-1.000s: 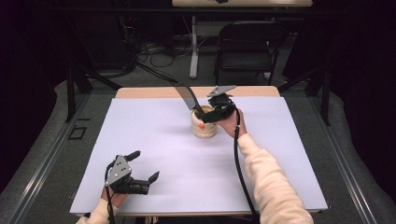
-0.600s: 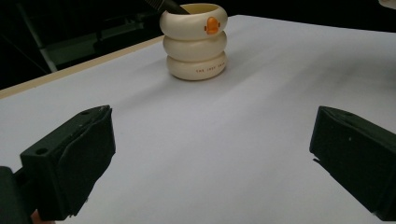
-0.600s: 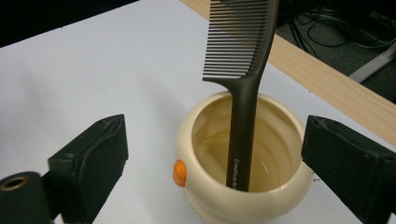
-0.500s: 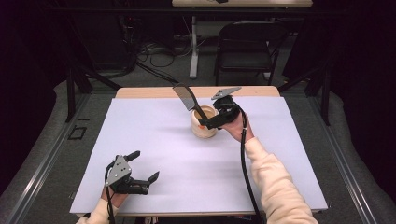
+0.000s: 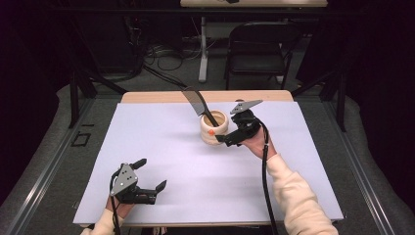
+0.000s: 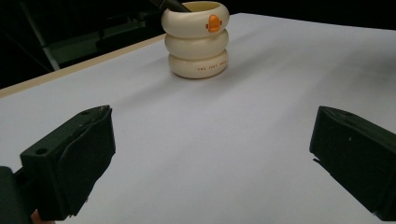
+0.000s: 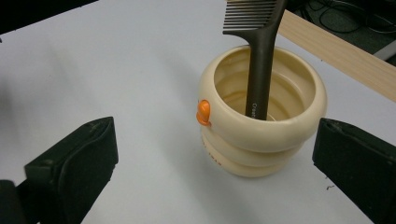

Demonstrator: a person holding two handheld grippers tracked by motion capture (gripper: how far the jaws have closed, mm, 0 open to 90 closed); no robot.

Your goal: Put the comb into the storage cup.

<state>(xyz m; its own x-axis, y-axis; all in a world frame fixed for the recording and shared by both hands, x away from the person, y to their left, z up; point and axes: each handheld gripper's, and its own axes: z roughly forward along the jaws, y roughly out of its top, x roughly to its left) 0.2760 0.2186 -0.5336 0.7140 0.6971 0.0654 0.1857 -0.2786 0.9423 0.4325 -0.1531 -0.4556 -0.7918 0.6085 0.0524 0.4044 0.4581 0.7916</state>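
We're looking down on the white worktop, and toward its far edge we're seeing the cream ringed cup standing upright with the dark comb in it. The right hand-held gripper is sitting just beside the cup on its right, jaws spread wide, having just been opening, nothing between them. In the right gripper view the cup is lying ahead of those jaws, not clamped. The left hand-held gripper is resting near the front edge, well apart, jaws wide and empty.

The comb's long axis is running handle-down, teeth-up, leaning toward the far left and propped on the rim. That lean is the worry, as we're judging it: a jaw brushing the cup on the way out could be nudging the light cup, tipping it or spilling the top-heavy comb onto the worktop.

The small orange tab is facing us.
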